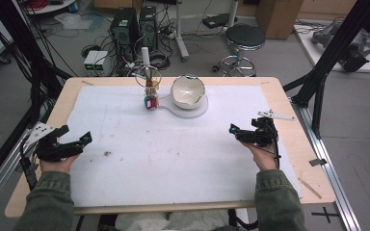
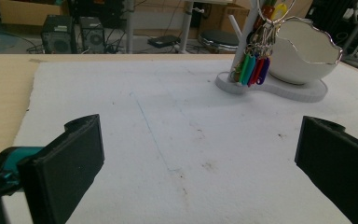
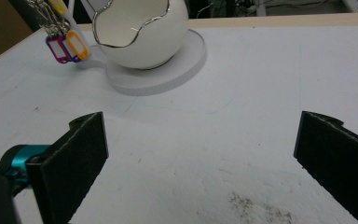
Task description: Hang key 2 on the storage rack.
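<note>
White-sheeted table [image 1: 125, 187] bearing key tags [image 1: 150, 102] on a stand beside the eggshell bowl [image 1: 188, 91] near the far edge; left tongs [image 1: 72, 141] and right tongs [image 1: 243, 132] wide open, empty, near opposite side edges; probably pre-reach, calling for forward travel toward the tags.

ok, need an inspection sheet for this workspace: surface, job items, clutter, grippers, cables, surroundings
Surface: white mat on wooden table, speckled with dirt marks.
Job's things: egg-shaped bowl on white base; coloured key tags hanging from the stand's post.
Clutter: nothing seen.
Grippers: left gripper and right gripper both open, empty, low over the mat's near half.
Cables: one trails from each gripper.
Surroundings: stool, computer towers, floor cabling.
</note>
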